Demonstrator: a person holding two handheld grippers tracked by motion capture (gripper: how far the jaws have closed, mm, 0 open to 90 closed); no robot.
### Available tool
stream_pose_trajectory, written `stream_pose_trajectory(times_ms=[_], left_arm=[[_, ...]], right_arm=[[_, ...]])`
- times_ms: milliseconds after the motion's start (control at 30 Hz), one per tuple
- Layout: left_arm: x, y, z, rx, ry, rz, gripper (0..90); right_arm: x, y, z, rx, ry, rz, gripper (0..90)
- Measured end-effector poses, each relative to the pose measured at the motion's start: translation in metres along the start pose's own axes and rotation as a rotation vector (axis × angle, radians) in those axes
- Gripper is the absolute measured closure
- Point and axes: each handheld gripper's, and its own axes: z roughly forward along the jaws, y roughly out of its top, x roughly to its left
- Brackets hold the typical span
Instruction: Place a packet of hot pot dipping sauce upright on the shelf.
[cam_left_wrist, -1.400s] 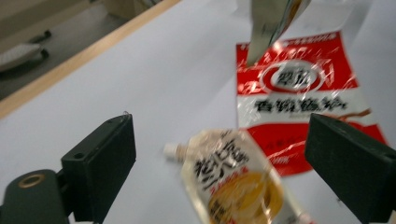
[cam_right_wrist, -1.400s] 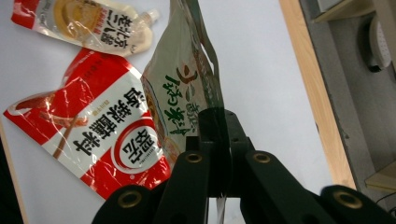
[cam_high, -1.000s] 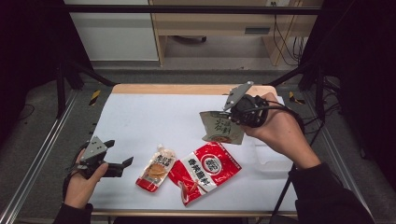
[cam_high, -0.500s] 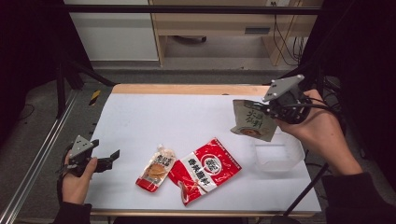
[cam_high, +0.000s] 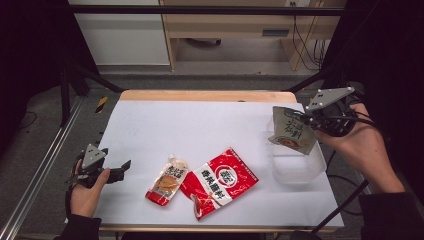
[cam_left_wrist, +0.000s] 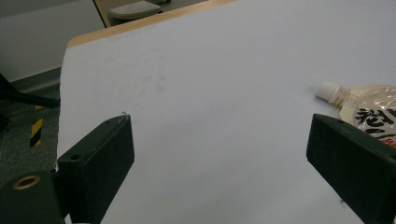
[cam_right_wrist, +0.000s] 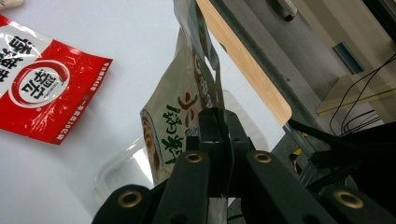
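Observation:
My right gripper (cam_high: 311, 121) is shut on a pale green-lettered food pouch (cam_high: 292, 131), which hangs above a clear plastic tub (cam_high: 297, 167) at the table's right edge. In the right gripper view the jaws pinch the pouch (cam_right_wrist: 180, 123) by one edge, with the tub (cam_right_wrist: 123, 170) below. A big red packet (cam_high: 218, 182) and a small spouted pouch (cam_high: 167, 180) lie side by side near the table's front middle. My left gripper (cam_high: 125, 169) rests at the left front edge, open and empty. Its view shows the spouted pouch (cam_left_wrist: 362, 105) just past the right jaw.
The white table sheet (cam_high: 200, 125) has free room across its back and left. A wooden strip (cam_high: 210, 96) borders the far edge. Metal frame rails (cam_high: 45, 165) run along the left side, and cables trail at the right.
My right gripper has carried the green-lettered pouch from the table's back middle rightward to above the clear tub. The left hand has barely shifted.

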Motion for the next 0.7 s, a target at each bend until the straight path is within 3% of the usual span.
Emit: stream_pose_trajectory(times_ms=[300,467,700], left_arm=[[0.003,-0.001,0.001,0.001,0.0,-0.018,7.8],[0.001,0.0,-0.001,0.0,0.001,0.001,7.7],[0.001,0.0,-0.003,-0.007,0.001,-0.005,7.7]], right_arm=[[-0.007,-0.002,0.005,-0.008,-0.004,0.025,90.0],[-0.017,-0.003,0.01,0.014,-0.012,0.026,90.0],[-0.025,-0.002,0.017,0.008,-0.021,0.044,90.0]])
